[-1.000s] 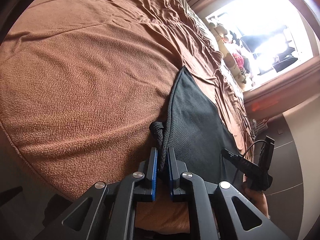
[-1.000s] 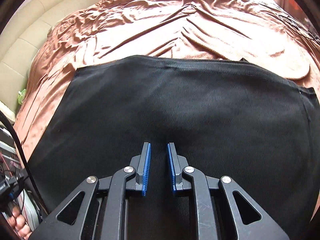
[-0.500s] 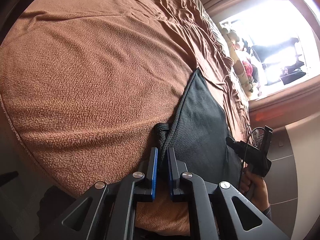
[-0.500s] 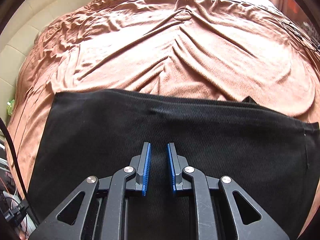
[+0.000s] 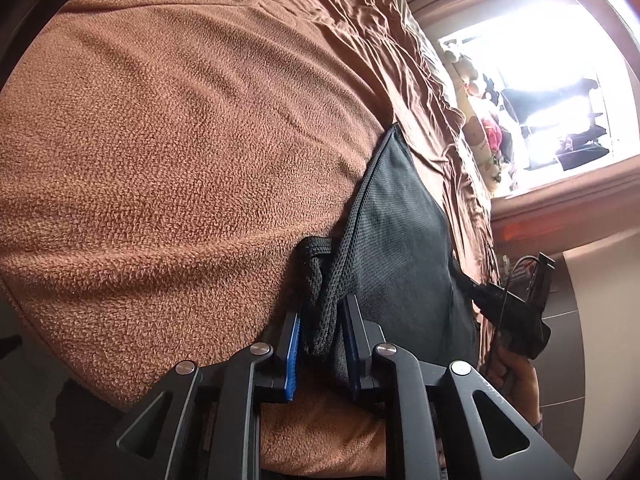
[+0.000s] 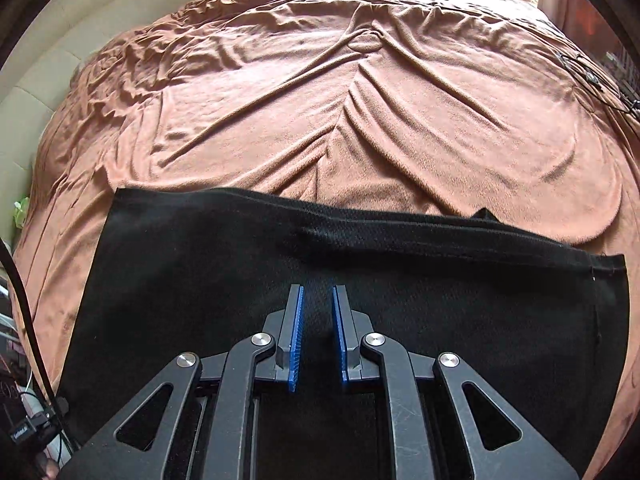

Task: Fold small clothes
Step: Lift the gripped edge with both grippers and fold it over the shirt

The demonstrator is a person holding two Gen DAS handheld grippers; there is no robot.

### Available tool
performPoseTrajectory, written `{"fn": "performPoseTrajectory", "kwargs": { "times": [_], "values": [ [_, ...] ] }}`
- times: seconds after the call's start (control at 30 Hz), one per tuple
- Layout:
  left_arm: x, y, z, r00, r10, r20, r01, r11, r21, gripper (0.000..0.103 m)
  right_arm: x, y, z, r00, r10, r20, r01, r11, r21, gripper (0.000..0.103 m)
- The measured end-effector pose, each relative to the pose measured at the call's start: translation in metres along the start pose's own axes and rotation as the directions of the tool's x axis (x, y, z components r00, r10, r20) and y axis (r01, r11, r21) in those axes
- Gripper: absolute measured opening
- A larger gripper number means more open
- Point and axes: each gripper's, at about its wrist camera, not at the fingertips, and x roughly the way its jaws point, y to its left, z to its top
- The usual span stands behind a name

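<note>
Since the earlier frames the black garment [image 6: 400, 320] has been drawn back toward the near edge of the bed [image 6: 360, 120], so that more brown blanket is bared beyond its far hem, and the left jaws have been parted slightly around the bunched corner. The left gripper [image 5: 322, 320] is seen with a rolled, netted corner of the garment [image 5: 392, 240] and a knotted cord [image 5: 314, 264] lying between its jaws; whether the cloth is gripped or just released cannot be told. The right gripper [image 6: 318, 320] is held over the middle of the cloth, jaws slightly apart, with nothing seen between them. The garment's long axis runs across the right view, from left to right, with the hem side away from the jaws. The near edge of the cloth is hidden under both grippers, and its right end is cut off by the fisheye rim.
</note>
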Motion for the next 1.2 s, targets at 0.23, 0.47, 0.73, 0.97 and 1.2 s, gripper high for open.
{"fn": "performPoseTrajectory", "kwargs": {
  "times": [0.23,0.47,0.73,0.97,1.2],
  "values": [
    [-0.007,-0.007,0.004,0.998,-0.055,0.029,0.055,0.998,0.011,0.008,-0.020,-0.005,-0.041,0.997,0.064,-0.053,-0.065,0.998,-0.006,0.011],
    [-0.016,-0.031,0.010,0.991,-0.128,0.037,0.126,0.991,0.050,0.007,-0.043,-0.010,-0.088,0.992,0.117,-0.054,-0.117,0.993,0.001,0.011],
    [-0.026,-0.076,0.015,0.978,-0.207,0.027,0.202,0.970,0.134,0.007,-0.070,-0.009,-0.132,0.991,0.136,-0.017,-0.135,0.991,0.012,0.007],
    [-0.028,-0.119,0.017,0.973,-0.231,0.010,0.224,0.951,0.212,0.007,-0.082,-0.009,-0.163,0.986,0.169,0.000,-0.169,0.986,0.014,0.003],
    [-0.026,-0.153,0.016,0.967,-0.255,-0.009,0.249,0.935,0.253,0.007,-0.094,-0.024,-0.170,0.971,0.239,0.002,-0.238,0.970,0.042,0.003]
  ]
}}
